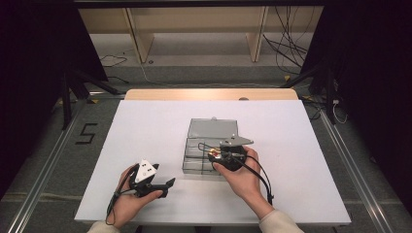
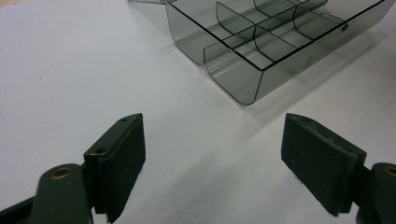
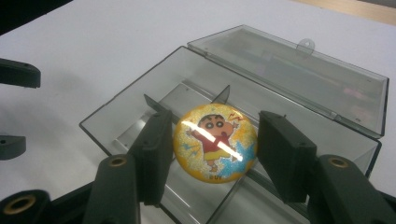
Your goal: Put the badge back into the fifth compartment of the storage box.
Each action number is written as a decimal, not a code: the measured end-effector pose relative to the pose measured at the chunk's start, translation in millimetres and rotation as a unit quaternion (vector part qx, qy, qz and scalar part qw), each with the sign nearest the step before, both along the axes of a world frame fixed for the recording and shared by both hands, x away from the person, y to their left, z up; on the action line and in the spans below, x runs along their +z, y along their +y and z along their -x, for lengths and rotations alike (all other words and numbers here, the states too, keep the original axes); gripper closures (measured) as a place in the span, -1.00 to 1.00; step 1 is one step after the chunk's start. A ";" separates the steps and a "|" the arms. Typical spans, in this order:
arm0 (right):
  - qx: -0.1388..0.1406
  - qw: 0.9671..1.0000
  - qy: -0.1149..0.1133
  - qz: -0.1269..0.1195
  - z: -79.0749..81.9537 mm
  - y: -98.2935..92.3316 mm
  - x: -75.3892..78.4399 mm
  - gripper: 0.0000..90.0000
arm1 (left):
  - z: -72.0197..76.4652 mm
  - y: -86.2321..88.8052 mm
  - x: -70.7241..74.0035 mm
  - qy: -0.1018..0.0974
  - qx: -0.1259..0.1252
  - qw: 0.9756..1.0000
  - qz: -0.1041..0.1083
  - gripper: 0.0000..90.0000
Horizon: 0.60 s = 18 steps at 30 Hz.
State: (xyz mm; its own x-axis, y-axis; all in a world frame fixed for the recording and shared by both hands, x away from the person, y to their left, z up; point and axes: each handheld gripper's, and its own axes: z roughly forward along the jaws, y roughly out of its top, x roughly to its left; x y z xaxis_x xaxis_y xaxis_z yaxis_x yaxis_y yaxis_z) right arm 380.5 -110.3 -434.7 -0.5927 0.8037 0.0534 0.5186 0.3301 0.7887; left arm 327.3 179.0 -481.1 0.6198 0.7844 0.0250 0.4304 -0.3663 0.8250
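Note:
A round badge (image 3: 215, 140) with a cartoon child on a glittery yellow ground sits between the pads of my right gripper (image 3: 215, 145), which is shut on it. It hangs just over the divided compartments of an open smoky clear plastic box (image 3: 116, 114), whose lid (image 3: 299, 74) lies folded back. From above, the right gripper (image 1: 214, 154) is at the box's (image 1: 193, 162) near right part, with the badge (image 1: 212, 153) at its tip. My left gripper (image 1: 167, 186) rests low on the white table, open, its jaws wide apart and nothing between them (image 2: 212, 158). It points toward the box (image 2: 243, 79).
The white table top (image 1: 145, 131) has bare room left of and behind the box, and to its right. A wooden strip (image 1: 209, 94) edges the far side. Black stands and cables are on the floor beyond. The left gripper (image 3: 14, 109) stands off the box's left side.

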 end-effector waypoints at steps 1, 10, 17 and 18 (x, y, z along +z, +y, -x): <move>0.001 1.000 0.001 0.002 -0.4 0.6 -0.8 0.05 | 0.0 0.0 0.0 0.000 0.000 1.000 0.000 -0.52; 0.010 1.000 0.016 0.018 -6.0 6.6 -9.0 0.05 | 0.0 0.4 0.0 0.001 0.001 1.000 0.001 -0.52; 0.016 0.999 0.025 0.025 -8.1 10.7 -13.5 0.04 | 0.0 0.7 0.1 0.001 0.001 1.000 0.001 -0.52; 0.015 0.999 0.026 0.025 -8.4 11.1 -13.9 0.05 | 0.0 0.7 0.1 0.001 0.001 1.000 0.001 -0.52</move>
State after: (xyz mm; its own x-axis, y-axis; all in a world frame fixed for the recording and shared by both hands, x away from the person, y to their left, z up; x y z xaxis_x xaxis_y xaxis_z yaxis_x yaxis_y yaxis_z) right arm 388.8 -99.2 -448.6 -0.6147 0.7875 0.0450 0.5470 0.3845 0.7436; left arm 327.3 179.7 -481.0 0.6180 0.7859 0.0224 0.4330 -0.3640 0.8246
